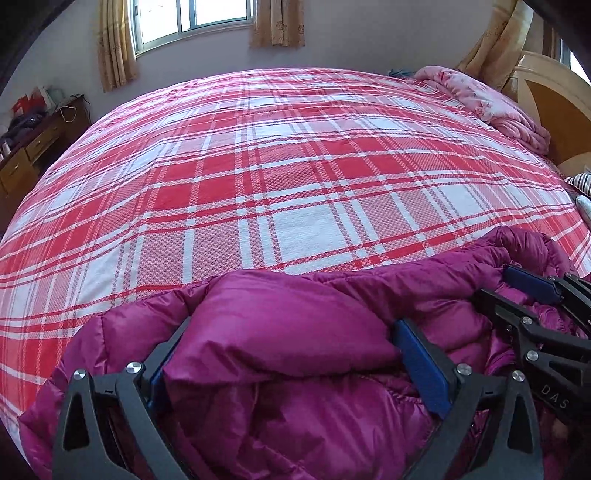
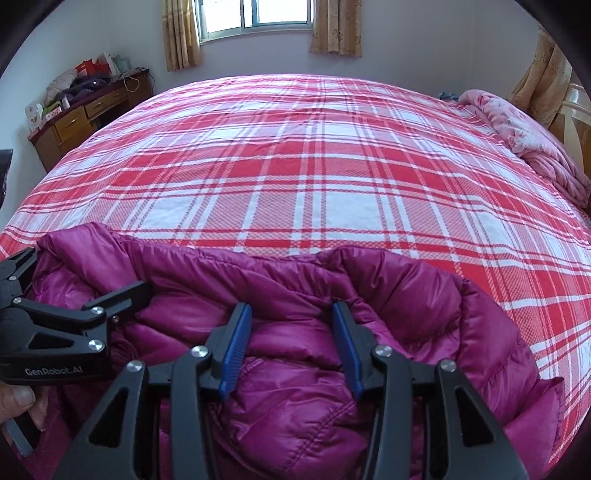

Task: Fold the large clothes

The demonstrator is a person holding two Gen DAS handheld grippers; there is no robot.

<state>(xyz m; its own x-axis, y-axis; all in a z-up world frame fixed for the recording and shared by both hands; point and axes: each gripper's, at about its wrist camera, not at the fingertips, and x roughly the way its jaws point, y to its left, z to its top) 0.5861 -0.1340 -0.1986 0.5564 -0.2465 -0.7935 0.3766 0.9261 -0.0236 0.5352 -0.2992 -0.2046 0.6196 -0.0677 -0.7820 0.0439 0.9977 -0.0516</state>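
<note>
A magenta puffer jacket (image 1: 295,317) lies bunched at the near edge of the bed, and also shows in the right wrist view (image 2: 406,295). My left gripper (image 1: 291,325) is open, its blue-padded fingers on either side of a puffy fold of the jacket. My right gripper (image 2: 291,310) is open over the quilted middle of the jacket, fingers resting on the fabric. Each gripper shows in the other's view: the right one at the right (image 1: 517,295), the left one at the left (image 2: 74,291).
The bed is covered by a red and white plaid sheet (image 1: 280,162). A pink quilt (image 2: 535,147) is piled at the far right by the headboard (image 1: 546,96). A wooden desk (image 2: 81,114) with clutter stands at the far left, under a window (image 2: 258,18).
</note>
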